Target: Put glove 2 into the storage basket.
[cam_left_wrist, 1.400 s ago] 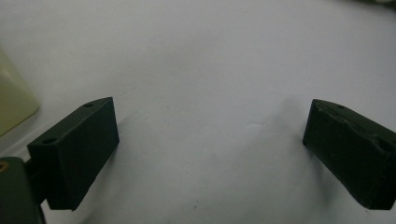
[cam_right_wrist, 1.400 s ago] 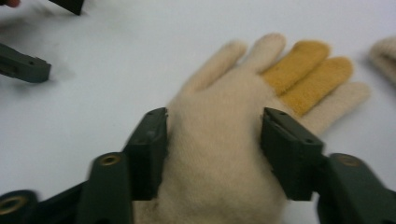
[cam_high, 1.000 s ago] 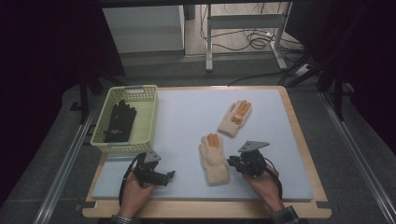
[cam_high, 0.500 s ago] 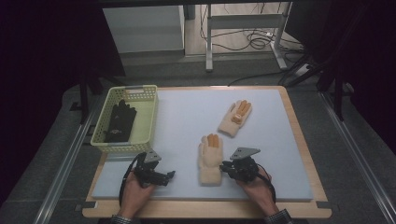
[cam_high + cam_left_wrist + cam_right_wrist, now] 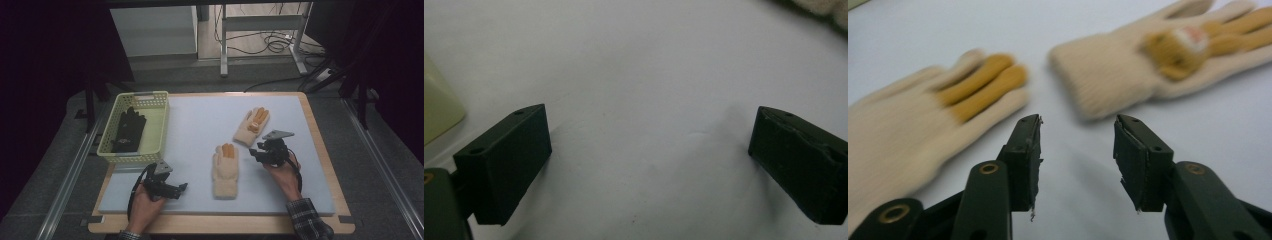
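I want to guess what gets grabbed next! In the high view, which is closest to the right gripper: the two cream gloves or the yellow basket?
1. Far cream glove, just beyond the right gripper.
2. Near cream glove, to its left; nearly a tie.
3. Yellow basket, far left.

In the right gripper view the near glove (image 5: 923, 125) is smeared by motion blur and cut off by the left edge, its cuff out of frame; the far glove (image 5: 1158, 60) is also soft, its fingertips run past the top and right edges, and the marking on its small round patch cannot be read. In the left gripper view only a blurred cream strip of glove edge (image 5: 824, 7) enters at the top right corner, and the basket (image 5: 436, 107) is cut by the left edge to a pale corner. In the high view the black glove (image 5: 129, 131) lies in the basket; its details are too dark to tell.
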### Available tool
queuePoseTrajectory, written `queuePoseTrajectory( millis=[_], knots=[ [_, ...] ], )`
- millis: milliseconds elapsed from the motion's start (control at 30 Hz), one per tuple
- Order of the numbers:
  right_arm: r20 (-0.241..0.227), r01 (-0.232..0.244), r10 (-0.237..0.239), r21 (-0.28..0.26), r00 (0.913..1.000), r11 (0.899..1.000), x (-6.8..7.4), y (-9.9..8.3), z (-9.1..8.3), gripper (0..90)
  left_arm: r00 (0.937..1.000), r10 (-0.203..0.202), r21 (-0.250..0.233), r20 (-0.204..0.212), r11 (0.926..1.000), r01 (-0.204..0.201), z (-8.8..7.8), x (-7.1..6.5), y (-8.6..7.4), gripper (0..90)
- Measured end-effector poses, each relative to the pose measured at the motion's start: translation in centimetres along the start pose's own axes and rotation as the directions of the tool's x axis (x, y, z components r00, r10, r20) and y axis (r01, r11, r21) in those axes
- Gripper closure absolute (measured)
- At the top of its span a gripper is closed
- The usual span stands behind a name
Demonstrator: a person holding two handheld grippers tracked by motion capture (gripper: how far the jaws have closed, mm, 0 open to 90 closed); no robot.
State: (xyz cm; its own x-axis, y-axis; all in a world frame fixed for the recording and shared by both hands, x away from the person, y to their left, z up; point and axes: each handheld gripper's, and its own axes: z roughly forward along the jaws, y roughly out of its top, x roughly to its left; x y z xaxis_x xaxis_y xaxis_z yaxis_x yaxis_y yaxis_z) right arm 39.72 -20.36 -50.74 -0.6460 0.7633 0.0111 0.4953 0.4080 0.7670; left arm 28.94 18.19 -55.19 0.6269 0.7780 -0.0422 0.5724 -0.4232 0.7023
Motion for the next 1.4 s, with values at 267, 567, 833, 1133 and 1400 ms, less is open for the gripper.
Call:
queuePoseTrajectory(
  millis=[267,567,833,1133,1400],
  knots=[
    [0.053,-0.029,0.029,-0.008,0.9982,1.0,-2.4,2.5,2.2,48.3,1.0,0.0,0.0,0.0,1.0,0.0,0.0,0.0,0.0,3.7],
    [0.111,-0.055,0.053,0.012,0.9924,0.998,-4.4,3.9,5.3,38.6,1.0,0.003,0.003,0.001,1.0,-0.003,0.0,0.0,0.0,3.7],
    [0.149,-0.062,0.057,0.027,0.9872,0.998,-5.4,4.6,7.6,35.1,1.0,0.003,0.003,0.001,1.0,-0.003,0.0,0.0,0.0,3.7],
    [0.177,-0.032,0.024,0.04,0.984,0.999,-5.2,4.7,7.9,58.5,1.0,0.004,0.003,0.001,1.0,-0.004,0.0,0.0,0.0,3.7],
    [0.12,-0.057,0.059,-0.02,0.991,0.998,-5.2,5.4,5.3,58.7,1.0,0.001,0.004,0.002,1.0,-0.001,0.0,0.1,0.0,3.7]
  ],
)
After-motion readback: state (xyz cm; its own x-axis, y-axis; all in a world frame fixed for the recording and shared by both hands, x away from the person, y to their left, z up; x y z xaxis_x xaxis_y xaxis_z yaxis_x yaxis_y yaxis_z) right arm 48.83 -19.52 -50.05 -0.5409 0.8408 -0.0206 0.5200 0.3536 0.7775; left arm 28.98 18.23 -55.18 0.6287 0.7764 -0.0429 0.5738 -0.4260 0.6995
